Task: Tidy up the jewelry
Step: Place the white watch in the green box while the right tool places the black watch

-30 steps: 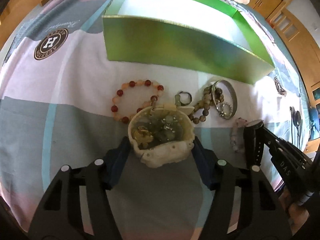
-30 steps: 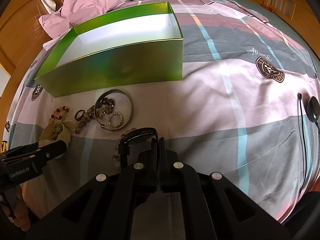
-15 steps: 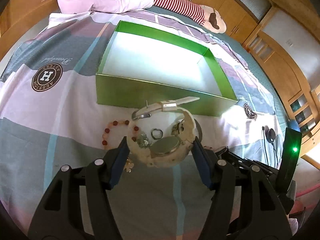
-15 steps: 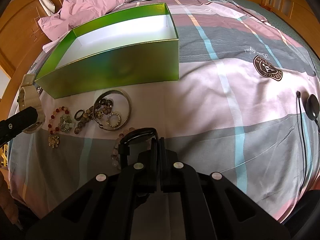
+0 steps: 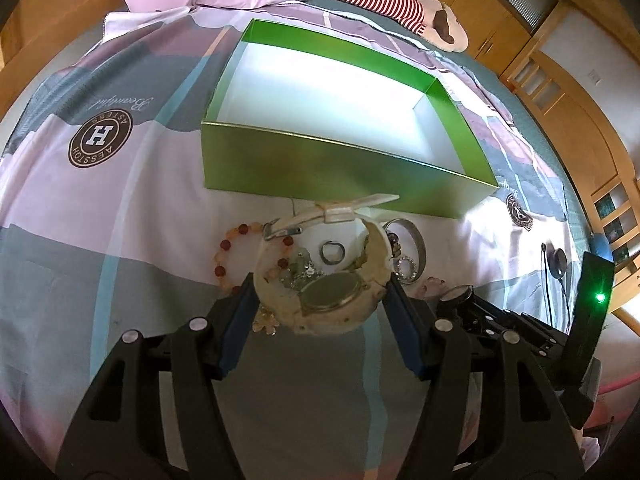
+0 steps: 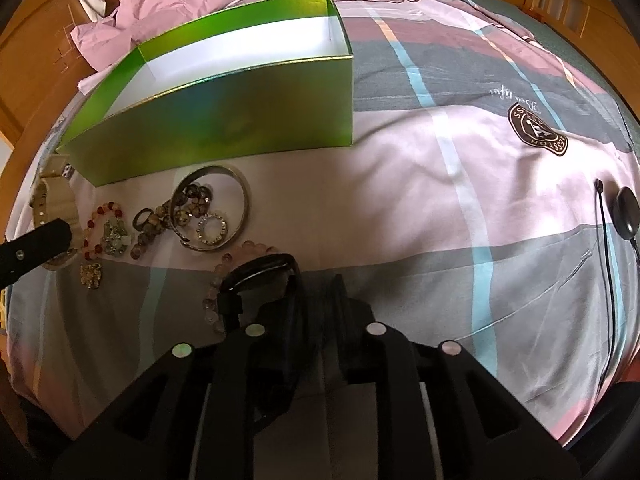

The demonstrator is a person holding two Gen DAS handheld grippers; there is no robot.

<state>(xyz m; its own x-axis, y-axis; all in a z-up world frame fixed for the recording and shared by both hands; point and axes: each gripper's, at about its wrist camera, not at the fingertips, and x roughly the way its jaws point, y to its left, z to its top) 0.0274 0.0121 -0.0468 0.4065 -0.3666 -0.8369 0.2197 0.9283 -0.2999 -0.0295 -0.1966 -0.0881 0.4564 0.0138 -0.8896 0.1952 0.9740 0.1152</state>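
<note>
Bedspread (image 6: 400, 200) scene: left claw (image 5: 324, 300) clamps cream watch (image 5: 320, 296); right claw (image 6: 316, 296) pinches black watch (image 6: 260, 276)

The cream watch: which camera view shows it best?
The left wrist view: the watch fills the middle, held between the left gripper's fingers, its round case back and strap plain. The right wrist view shows it only small at the left edge, partly behind a finger.

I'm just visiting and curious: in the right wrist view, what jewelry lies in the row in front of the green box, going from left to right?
Cream watch held by the left tool → red-bead bracelet → small dark ring → large metal bangle, then bare bedspread.
</note>
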